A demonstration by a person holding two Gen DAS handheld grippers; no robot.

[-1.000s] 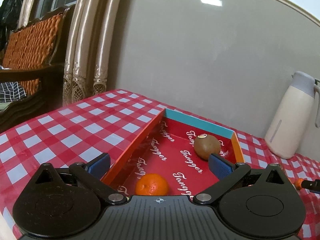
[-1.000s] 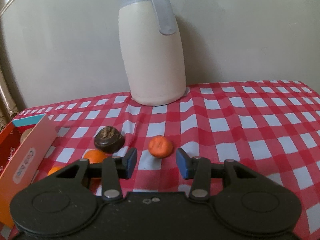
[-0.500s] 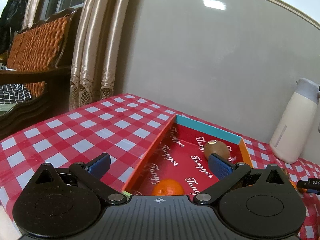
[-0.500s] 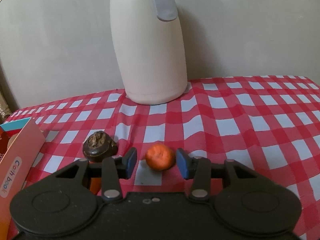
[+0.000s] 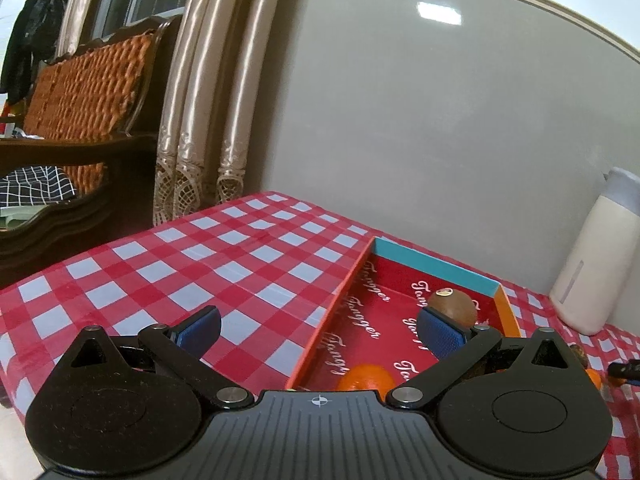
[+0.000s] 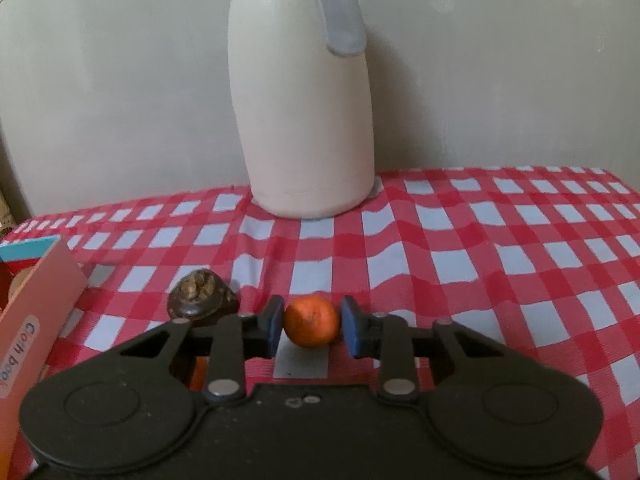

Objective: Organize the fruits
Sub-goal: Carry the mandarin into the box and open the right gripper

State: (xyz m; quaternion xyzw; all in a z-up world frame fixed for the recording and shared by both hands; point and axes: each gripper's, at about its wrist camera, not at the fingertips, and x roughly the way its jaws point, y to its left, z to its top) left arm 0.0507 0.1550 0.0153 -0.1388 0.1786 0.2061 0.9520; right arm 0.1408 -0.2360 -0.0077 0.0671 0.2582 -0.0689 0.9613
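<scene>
two fruits sit in the red tray: a brown kiwi near the teal far wall and an orange at the near end. tray floor repeats "tangger" in white script; its outer side wall reads "cash book" in the right wrist view. left gripper hangs over the tray's left edge, jaws wide, nothing between them. right gripper jaws are closing on a small tangerine on the checkered tablecloth, pads at both sides of it. dark wrinkled fruit lies just left of it. cream thermos jug stands behind, by the wall.
</scene>
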